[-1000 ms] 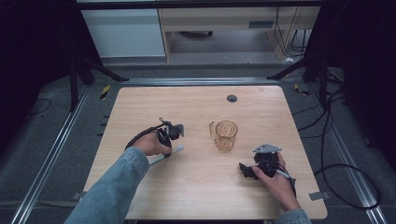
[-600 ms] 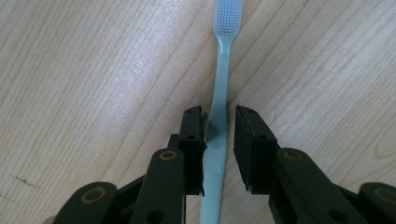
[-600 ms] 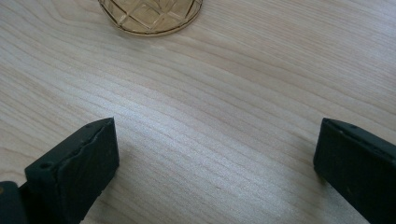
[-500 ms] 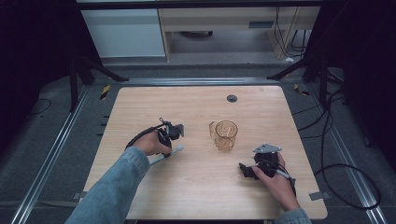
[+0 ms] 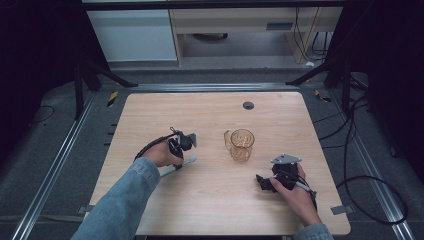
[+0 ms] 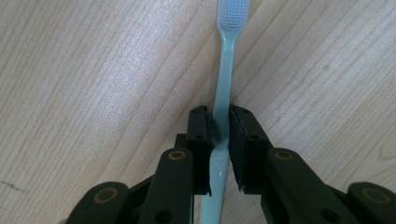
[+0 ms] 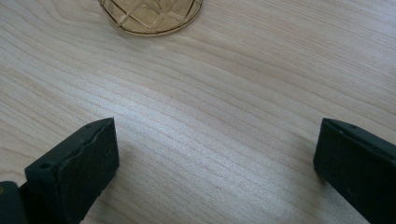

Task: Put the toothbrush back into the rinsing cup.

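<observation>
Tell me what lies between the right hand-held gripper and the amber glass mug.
Nothing: only bare wooden table runs from the open right hand-held gripper up to the mug in the right gripper view. The high view shows the same.

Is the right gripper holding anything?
No, in the right gripper view the right gripper has its fingers wide apart over bare table, with the amber glass mug ahead, untouched.

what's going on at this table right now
A person holds a gripper in each hand at a wooden table. The left gripper has just been closing and now clamps the handle of a pale green toothbrush lying on the wood. The right gripper rests open, near an amber glass mug.
</observation>
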